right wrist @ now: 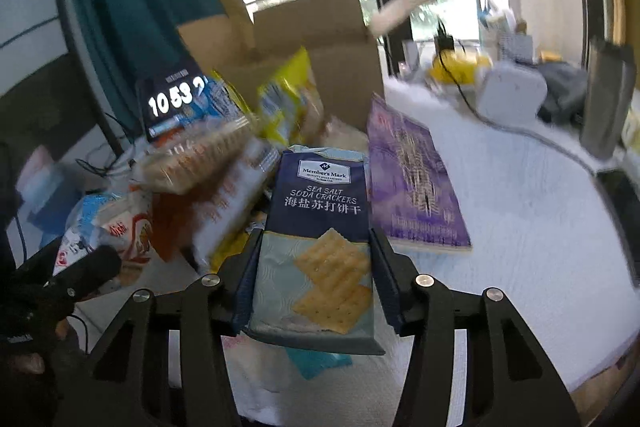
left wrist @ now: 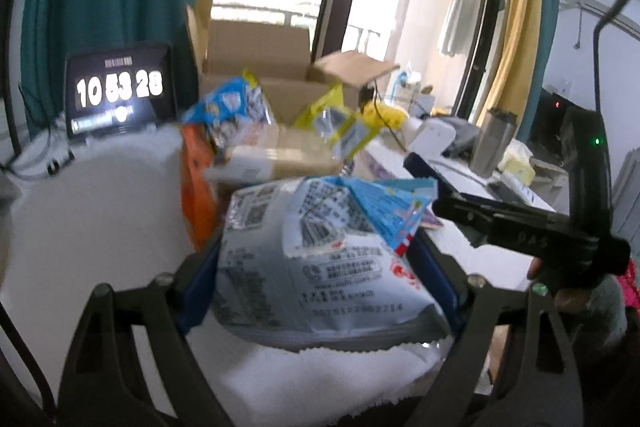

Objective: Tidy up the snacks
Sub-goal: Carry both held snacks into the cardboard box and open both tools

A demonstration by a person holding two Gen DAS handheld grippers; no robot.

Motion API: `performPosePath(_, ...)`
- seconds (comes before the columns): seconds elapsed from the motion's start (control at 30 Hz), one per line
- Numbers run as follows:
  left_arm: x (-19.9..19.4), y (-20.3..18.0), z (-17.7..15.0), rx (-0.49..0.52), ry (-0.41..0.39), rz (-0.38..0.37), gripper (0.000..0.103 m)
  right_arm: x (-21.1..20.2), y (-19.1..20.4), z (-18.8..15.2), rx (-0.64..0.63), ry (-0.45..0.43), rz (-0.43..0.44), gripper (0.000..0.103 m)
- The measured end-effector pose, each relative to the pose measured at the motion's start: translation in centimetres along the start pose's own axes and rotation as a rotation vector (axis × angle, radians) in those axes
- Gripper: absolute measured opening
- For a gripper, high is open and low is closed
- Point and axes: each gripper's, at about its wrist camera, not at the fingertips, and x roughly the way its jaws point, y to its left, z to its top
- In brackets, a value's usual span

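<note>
Tabletop (right wrist: 520, 195) white, snack-strewn — left gripper (left wrist: 320, 291) pinching grey bag (left wrist: 320, 267), right gripper (right wrist: 316, 287) pinching cracker pack (right wrist: 320, 227).

Snack heap (right wrist: 208, 187) left; bare cloth (right wrist: 520, 211) right.

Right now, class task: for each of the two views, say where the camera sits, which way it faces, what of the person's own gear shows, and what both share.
Left wrist: sits on the left gripper, looking forward and slightly down at the grey snack bag between its fingers; the right gripper and a hand show at right.
Right wrist: sits on the right gripper, facing the soda cracker pack it clamps; the left gripper's dark body shows at lower left.
Shared: cardboard box, clock display, snack pile.
</note>
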Motion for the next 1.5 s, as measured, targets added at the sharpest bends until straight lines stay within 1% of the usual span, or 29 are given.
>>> performPosePath(0.13, -1.0, 0.3, 1.8, 0.015, -0.048, 0.022, 0.088, -1.0, 0.9, 2.3, -0.028, -0.051, 0.019, 0.054)
performPosePath(0.3, -1.2, 1.4, 4.4, 0.019, -0.092, 0.051, 0.088, -1.2, 1.5, 5.3, -0.063, -0.106, 0.027, 0.054)
performPosePath(0.43, -0.4, 2.3, 7.1, 0.023, -0.127, 0.071, 0.088, -0.6, 1.0, 7.7, -0.081, -0.138, 0.021, 0.054)
performPosePath(0.57, 0.9, 3.0, 9.4, 0.03, -0.143, 0.078, 0.088, 0.5, 0.0, 10.5, -0.086, -0.167, 0.011, 0.054)
performPosePath(0.8, 4.1, 3.5, 13.7, 0.066, -0.18, 0.092, 0.088, 2.7, -1.7, 15.0, -0.101, -0.207, 0.004, 0.054)
performPosePath(1.0, 8.2, 4.8, 17.3, 0.085, -0.196, 0.113, 0.088, 5.7, -2.7, 18.6, -0.124, -0.228, 0.002, 0.054)
performPosePath(1.27, 13.5, 5.7, 20.1, 0.102, -0.197, 0.146, 0.088, 10.4, -3.8, 22.8, -0.154, -0.235, 0.006, 0.054)
performPosePath(1.3, 14.6, 5.9, 20.7, 0.103, -0.195, 0.152, 0.088, 10.9, -3.9, 23.0, -0.156, -0.234, 0.007, 0.054)
performPosePath(1.5, 18.4, 6.9, 22.7, 0.093, -0.184, 0.179, 0.089, 14.5, -4.1, 25.3, -0.169, -0.226, 0.015, 0.054)
